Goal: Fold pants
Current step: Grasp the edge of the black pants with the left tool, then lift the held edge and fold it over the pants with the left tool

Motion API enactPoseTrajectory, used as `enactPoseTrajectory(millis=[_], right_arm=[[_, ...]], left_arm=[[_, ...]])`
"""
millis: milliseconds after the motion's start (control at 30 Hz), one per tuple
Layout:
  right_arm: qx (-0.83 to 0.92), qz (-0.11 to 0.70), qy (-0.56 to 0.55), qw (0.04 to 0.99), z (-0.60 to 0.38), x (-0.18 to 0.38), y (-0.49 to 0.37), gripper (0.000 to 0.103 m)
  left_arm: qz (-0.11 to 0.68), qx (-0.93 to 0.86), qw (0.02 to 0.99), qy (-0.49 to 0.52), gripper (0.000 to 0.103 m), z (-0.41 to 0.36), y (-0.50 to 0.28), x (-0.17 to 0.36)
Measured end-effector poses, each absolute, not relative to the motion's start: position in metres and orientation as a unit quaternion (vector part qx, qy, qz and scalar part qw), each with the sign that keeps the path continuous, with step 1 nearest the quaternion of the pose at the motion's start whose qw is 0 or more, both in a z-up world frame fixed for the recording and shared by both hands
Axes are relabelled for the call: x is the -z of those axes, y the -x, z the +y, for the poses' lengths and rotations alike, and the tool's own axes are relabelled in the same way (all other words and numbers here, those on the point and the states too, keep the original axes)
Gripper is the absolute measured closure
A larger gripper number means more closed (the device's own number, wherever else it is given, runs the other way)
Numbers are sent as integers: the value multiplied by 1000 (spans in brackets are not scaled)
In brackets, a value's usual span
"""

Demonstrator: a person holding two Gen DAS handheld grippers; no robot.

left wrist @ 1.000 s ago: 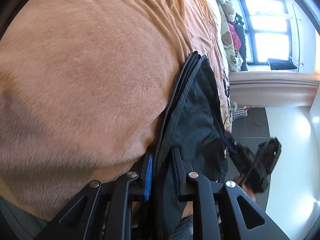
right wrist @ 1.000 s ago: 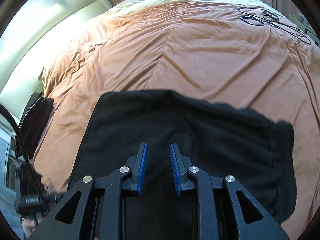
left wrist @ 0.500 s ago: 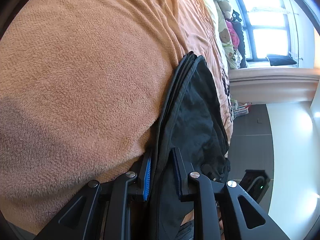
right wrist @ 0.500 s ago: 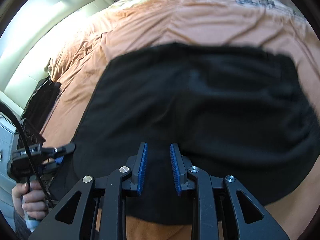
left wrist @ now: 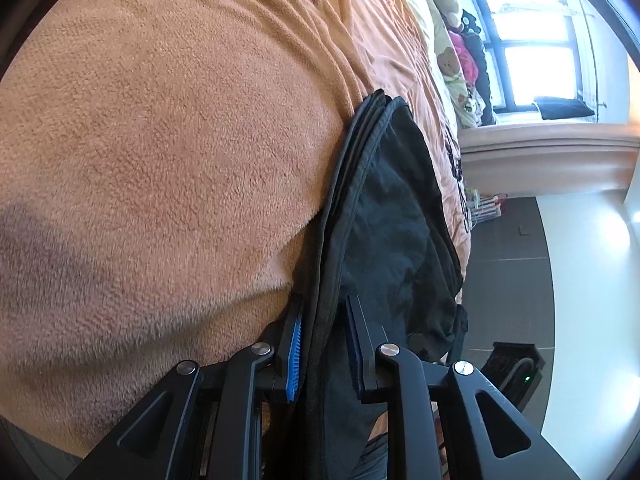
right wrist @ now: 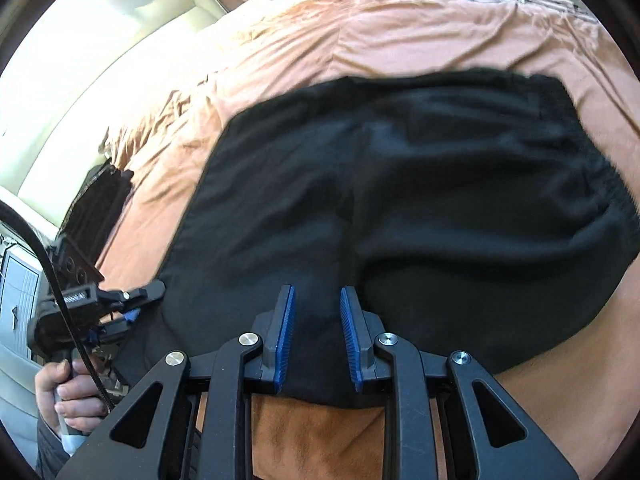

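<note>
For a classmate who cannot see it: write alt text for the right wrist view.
The right gripper clamps the near edge of folded black pants on an orange bedspread. The left gripper, held in a hand, grips the pants' left edge.

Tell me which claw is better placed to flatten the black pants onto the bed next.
Probably the right claw: it grips the near middle of the pants with most of the cloth spread ahead on the orange blanket. The left claw is closing on the side edge.
</note>
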State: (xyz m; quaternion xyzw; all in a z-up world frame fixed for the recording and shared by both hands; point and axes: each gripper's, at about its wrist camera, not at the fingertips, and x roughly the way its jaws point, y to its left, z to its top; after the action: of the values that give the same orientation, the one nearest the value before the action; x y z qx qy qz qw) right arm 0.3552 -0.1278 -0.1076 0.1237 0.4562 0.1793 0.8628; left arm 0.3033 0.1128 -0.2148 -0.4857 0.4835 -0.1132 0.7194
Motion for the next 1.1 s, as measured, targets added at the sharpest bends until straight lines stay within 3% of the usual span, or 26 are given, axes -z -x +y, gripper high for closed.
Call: enactPoseTrajectory(millis=[100,500,1100], right_arm=[[-176,450,-131,866,-129,108,-344,82],[-209,457,-158,850,-142,108,-326,82],[-201,390,-245,864,-237,80,-292,82]], left_arm=[[481,111,727,477,94,111,-303,210],[448,149,753,458,94,89,-309,146],[452,219,781,371,94,-6,-371,66]])
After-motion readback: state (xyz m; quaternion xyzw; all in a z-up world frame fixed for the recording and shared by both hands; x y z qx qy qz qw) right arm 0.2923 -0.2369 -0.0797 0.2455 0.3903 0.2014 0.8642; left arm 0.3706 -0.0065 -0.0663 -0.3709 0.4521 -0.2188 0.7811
